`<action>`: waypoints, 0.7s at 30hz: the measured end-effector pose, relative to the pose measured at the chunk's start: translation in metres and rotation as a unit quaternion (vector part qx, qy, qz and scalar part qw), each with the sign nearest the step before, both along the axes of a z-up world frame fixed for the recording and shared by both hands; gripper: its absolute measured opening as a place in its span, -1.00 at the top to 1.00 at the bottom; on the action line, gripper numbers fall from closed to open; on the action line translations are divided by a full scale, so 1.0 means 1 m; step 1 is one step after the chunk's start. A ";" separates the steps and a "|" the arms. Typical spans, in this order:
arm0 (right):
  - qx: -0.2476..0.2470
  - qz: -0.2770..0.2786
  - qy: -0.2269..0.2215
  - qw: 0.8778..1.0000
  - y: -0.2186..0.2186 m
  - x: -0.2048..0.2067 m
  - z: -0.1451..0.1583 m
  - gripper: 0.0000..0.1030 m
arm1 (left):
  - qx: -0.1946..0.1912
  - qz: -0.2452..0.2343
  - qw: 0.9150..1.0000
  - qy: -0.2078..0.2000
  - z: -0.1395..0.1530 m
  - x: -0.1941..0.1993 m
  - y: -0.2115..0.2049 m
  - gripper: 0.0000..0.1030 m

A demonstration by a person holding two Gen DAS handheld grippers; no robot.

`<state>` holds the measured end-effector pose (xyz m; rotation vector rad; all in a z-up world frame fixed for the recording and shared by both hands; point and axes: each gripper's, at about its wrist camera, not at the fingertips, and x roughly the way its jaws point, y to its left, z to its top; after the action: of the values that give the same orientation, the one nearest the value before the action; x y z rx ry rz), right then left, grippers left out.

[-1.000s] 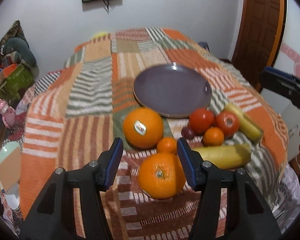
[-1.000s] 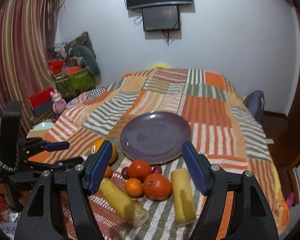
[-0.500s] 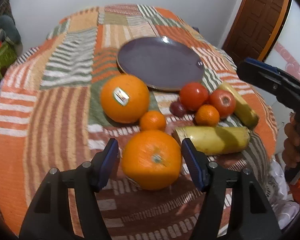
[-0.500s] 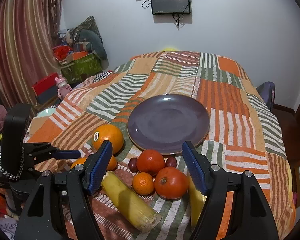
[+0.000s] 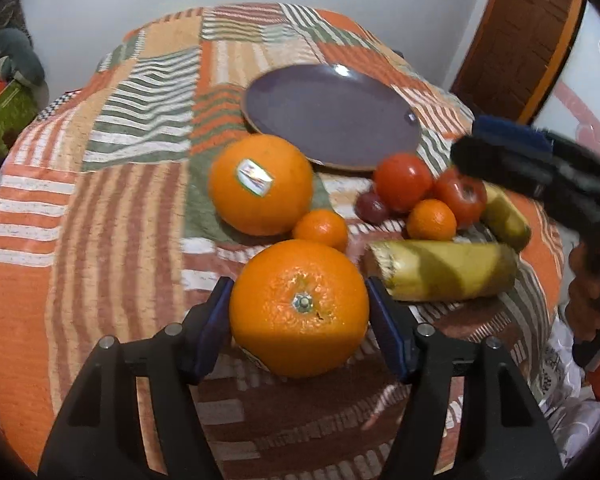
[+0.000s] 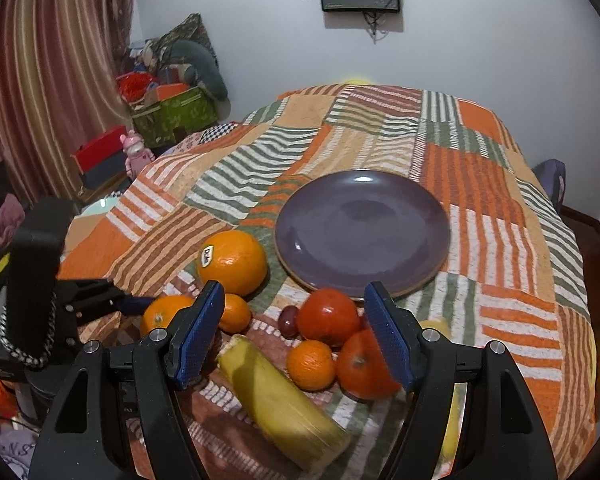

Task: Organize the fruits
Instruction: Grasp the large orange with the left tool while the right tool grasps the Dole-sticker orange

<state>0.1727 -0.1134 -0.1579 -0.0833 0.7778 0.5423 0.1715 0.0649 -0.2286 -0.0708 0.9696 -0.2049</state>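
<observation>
Your left gripper (image 5: 300, 316) has closed in since 0.5 s ago; its pads now flank the near orange (image 5: 299, 307), seemingly touching but not clamped; your right gripper (image 6: 296, 332) hangs spread above the tomatoes (image 6: 328, 316); an off-center squeeze could roll the orange into the banana (image 5: 440, 276), short of the plate (image 5: 332, 120).

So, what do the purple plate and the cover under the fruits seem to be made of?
The purple plate looks like glazed ceramic: it is glossy, with bright light spots and a bare tan rim edge. The patchwork cover seems to be woven cotton-like cloth: matte, with a nubby striped weave. Neither material is certain.
</observation>
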 end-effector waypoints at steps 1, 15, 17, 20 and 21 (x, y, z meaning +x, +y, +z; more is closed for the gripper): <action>-0.002 0.004 0.000 1.000 0.004 0.001 0.000 -0.34 | -0.005 0.008 1.000 -0.004 0.004 0.000 0.006 -0.27; -0.016 0.054 0.045 0.997 0.070 0.029 -0.025 -0.34 | 0.004 0.092 0.993 -0.069 0.042 -0.008 0.089 -0.27; -0.022 0.058 0.050 0.997 0.078 0.033 -0.029 -0.34 | 0.003 0.096 0.993 -0.070 0.042 -0.008 0.097 -0.27; -0.035 0.063 0.061 0.996 0.089 0.039 -0.036 -0.34 | 0.001 0.100 0.993 -0.070 0.040 -0.007 0.106 -0.27; -0.041 0.064 0.064 0.995 0.093 0.041 -0.039 -0.34 | -0.001 0.101 0.992 -0.069 0.039 -0.007 0.109 -0.27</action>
<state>0.2136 -0.0204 -0.1971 -0.1768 0.9243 0.6428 0.1650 0.1735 -0.1900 -0.1540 0.8179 -0.0232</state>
